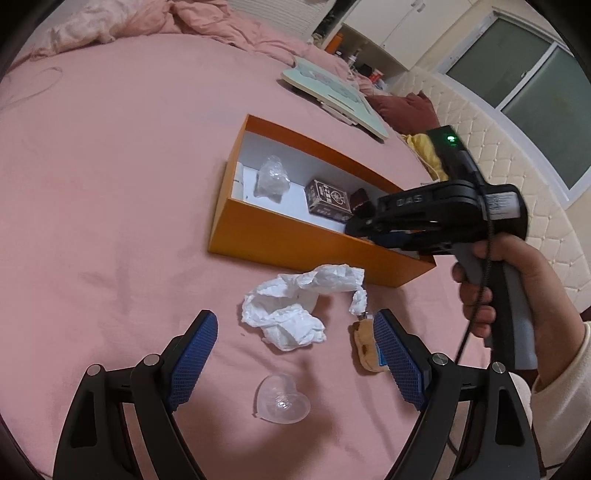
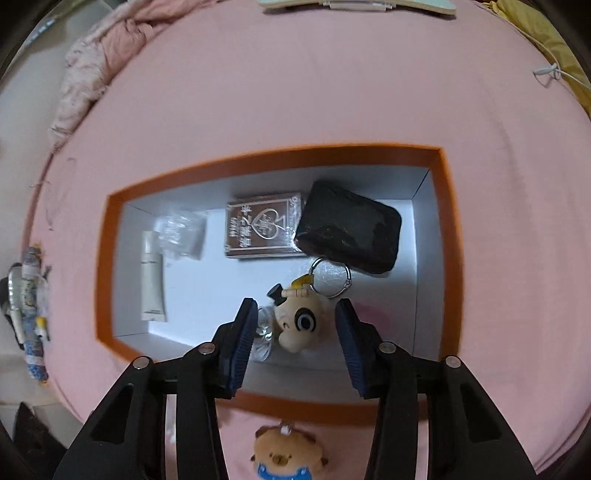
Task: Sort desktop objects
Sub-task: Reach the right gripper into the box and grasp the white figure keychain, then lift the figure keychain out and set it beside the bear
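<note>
An orange box (image 1: 280,240) with a white inside stands on the pink bed; it also shows in the right wrist view (image 2: 280,160). In it lie a card pack (image 2: 262,229), a dark wallet (image 2: 351,229), a white tube (image 2: 152,277), a clear bag (image 2: 181,232) and a cream plush keychain (image 2: 301,321) with a ring. My right gripper (image 2: 295,325) is open above the box, its fingers either side of the cream plush. My left gripper (image 1: 295,332) is open above crumpled white paper (image 1: 291,310). A clear heart dish (image 1: 282,402) and a brown plush (image 1: 364,343) lie near it.
A brown bear plush (image 2: 288,454) lies on the bed in front of the box. A mint-green board (image 1: 332,92) and a pink blanket (image 1: 147,22) lie at the far side. A patterned bundle (image 2: 31,314) is at the left edge. A padded headboard (image 1: 498,147) is on the right.
</note>
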The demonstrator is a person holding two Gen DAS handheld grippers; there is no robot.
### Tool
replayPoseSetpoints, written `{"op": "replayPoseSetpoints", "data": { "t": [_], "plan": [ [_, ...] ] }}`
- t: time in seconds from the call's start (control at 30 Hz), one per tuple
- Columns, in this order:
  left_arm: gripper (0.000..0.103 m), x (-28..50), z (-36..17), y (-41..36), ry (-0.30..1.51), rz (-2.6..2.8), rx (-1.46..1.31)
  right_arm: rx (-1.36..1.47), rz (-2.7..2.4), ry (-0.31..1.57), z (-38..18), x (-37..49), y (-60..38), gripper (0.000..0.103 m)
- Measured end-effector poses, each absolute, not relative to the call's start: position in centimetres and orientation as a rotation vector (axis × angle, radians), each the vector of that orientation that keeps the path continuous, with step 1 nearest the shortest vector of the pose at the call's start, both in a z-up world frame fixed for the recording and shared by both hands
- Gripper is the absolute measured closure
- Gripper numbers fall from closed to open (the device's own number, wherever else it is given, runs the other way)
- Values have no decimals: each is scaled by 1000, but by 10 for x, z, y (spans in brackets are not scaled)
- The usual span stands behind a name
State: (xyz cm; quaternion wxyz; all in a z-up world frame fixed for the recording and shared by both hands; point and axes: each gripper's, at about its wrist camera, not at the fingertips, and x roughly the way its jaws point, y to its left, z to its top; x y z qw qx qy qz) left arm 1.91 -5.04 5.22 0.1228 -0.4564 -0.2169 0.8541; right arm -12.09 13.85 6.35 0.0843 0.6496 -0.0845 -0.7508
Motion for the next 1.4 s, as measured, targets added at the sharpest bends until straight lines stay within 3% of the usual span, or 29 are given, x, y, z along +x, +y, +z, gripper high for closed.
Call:
{"op": "replayPoseSetpoints", "data": {
  "t": [0.4, 0.5, 0.7, 0.87, 1.2, 1.4],
  "plan": [
    [17, 15, 52, -50, -662, 2480, -1320, 1977, -2147, -363, 49, -128, 141, 66],
    [17, 16, 52, -50, -663, 2486, -1316, 1848, -2160, -484, 73, -120, 153, 66],
    [17, 16, 51, -50, -662, 2486, -1325, 1597, -2233, -484, 140, -86, 167, 66],
    [17, 16, 52, -49, -649, 2494, -1330, 1510, -2276, -479, 162, -43, 176, 66],
    [17, 19, 53, -47, -592, 2519, -1344, 1832, -2275, -450, 76, 12, 190, 65],
    [17, 22, 53, -49, -574, 2537, -1345, 1841, -2358, -359, 69, 20, 184, 61]
  ]
}}
